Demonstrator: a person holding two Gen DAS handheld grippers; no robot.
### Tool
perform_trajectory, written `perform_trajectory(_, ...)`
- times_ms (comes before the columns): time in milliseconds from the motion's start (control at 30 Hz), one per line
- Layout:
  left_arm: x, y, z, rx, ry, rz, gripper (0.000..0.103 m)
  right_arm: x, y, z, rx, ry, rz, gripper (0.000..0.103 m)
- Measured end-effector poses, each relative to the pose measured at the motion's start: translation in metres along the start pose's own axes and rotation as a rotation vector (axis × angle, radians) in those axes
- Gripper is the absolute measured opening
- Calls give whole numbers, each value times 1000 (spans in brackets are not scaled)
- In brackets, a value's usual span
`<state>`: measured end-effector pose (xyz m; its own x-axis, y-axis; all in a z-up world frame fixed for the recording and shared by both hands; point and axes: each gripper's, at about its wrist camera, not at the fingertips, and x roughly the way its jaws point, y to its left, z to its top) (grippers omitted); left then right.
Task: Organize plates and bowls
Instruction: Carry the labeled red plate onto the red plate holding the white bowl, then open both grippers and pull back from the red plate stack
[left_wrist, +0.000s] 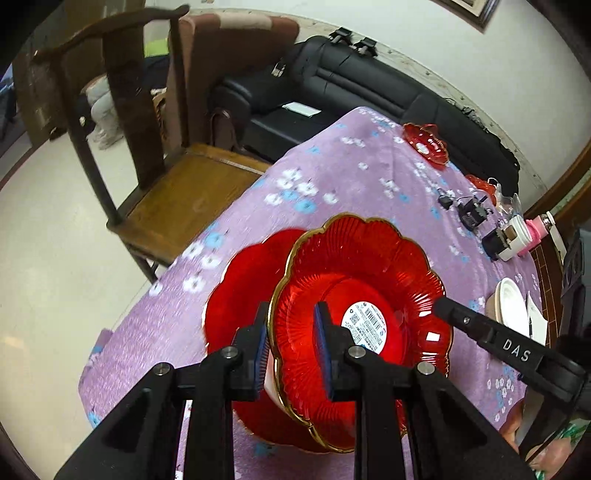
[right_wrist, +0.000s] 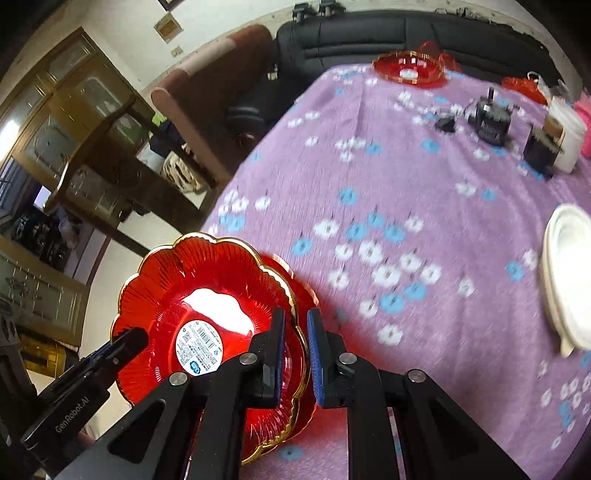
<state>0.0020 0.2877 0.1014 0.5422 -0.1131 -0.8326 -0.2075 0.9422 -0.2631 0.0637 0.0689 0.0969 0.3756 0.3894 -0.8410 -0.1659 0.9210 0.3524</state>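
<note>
My left gripper (left_wrist: 290, 343) and my right gripper (right_wrist: 295, 354) both hold the same red plate (left_wrist: 354, 280), tilted above the near corner of the table (left_wrist: 332, 177).

Containers: the held plate carries nothing except a round white printed label (left_wrist: 365, 326) stuck at its centre. A second red plate (left_wrist: 240, 295) lies directly beneath and behind it, mostly hidden by it; whether the two touch cannot be told. A third red dish (left_wrist: 426, 142) sits at the far edge of the table, well apart, with a white patch at its centre. White bowls (right_wrist: 569, 273) stand nested at the right side of the table; what they hold cannot be told.

Task object: the held plate is translucent red glass with a scalloped, flower-shaped outline, fine radial ribs and a thin gold rim. In the right wrist view a bright reflection lies just above the label.

Jaws: my left jaws are clenched on the plate's near-left rim, one blue pad (left_wrist: 319, 332) inside the dish and the other outside. My right jaws straddle the opposite rim, one finger over the inner face and the blue-padded finger (right_wrist: 314, 354) outside; a narrow gap shows there, so firm contact cannot be confirmed.

Setting: a purple cloth (right_wrist: 369, 166) printed with white and blue flowers covers the table. Small black devices (left_wrist: 471, 212) and a white cup (left_wrist: 515, 240) stand near the far right edge. A wooden chair (left_wrist: 166, 166) stands beside the table.
</note>
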Motion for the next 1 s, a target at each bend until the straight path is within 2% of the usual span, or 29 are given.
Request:
perform_trajectory(233,25,21,-7,-58,57,-3,21,20,-6,-8,43,21,5,15)
perform_trajectory(400,26,29,-10,-91,49,-46,23,15,-6,-8,82,-38,43,18)
perform_trajectory(600,9,32,-16,-100,-6,-73,40,-23,-11,-17,74,-175,61,22)
perform_trajectory(767,-13,30,-30,-108,-56,-87,51,-60,-16,-34,15,-261,32,35)
perform_trajectory(833,-23,24,-37,-88,-79,-85,59,-74,-24,-44,0,-286,23,41)
perform_trajectory(1000,-51,-9,-61,13,-159,-81,71,-91,-49,-65,-10,-306,-3,43)
